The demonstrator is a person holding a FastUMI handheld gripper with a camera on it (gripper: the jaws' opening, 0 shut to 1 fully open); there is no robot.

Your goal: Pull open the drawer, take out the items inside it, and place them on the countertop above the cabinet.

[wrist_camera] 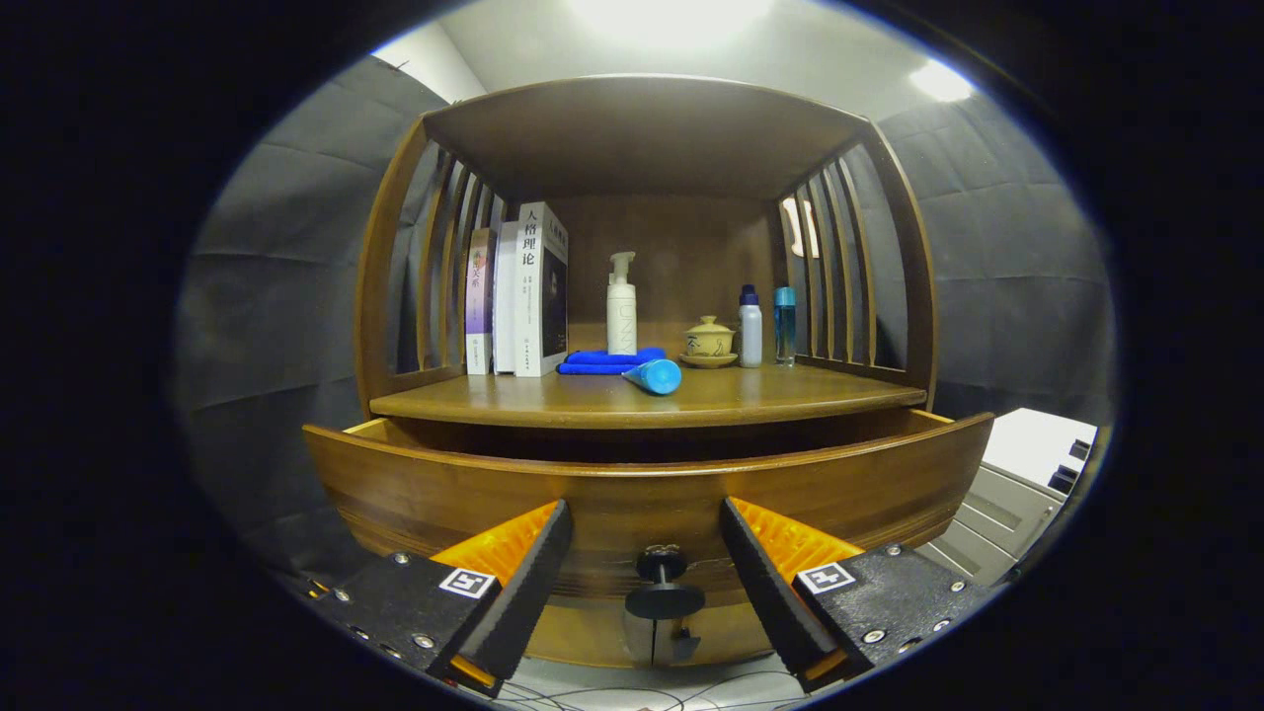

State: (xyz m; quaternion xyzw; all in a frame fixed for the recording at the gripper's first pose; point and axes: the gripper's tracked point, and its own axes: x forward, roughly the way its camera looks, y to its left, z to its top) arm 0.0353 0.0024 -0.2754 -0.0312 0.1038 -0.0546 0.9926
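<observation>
The wooden drawer (474,484) stands pulled out a little from under the countertop (750,395), its front panel just ahead of my fingers. Its dark round knob (663,581) sits between the two fingers, untouched. My gripper (647,538) is open, with each finger a clear gap away from the knob. The inside of the drawer is hidden behind its front panel. On the countertop a light blue tube (655,375) lies on its side near the front, by a folded blue cloth (604,361).
On the countertop stand several books (528,291) at the left, a white pump bottle (621,314), a lidded yellow cup (709,341) and two small bottles (765,326) at the right. Slatted wooden sides and a top shelf enclose it. A grey cabinet (1017,484) stands to the right.
</observation>
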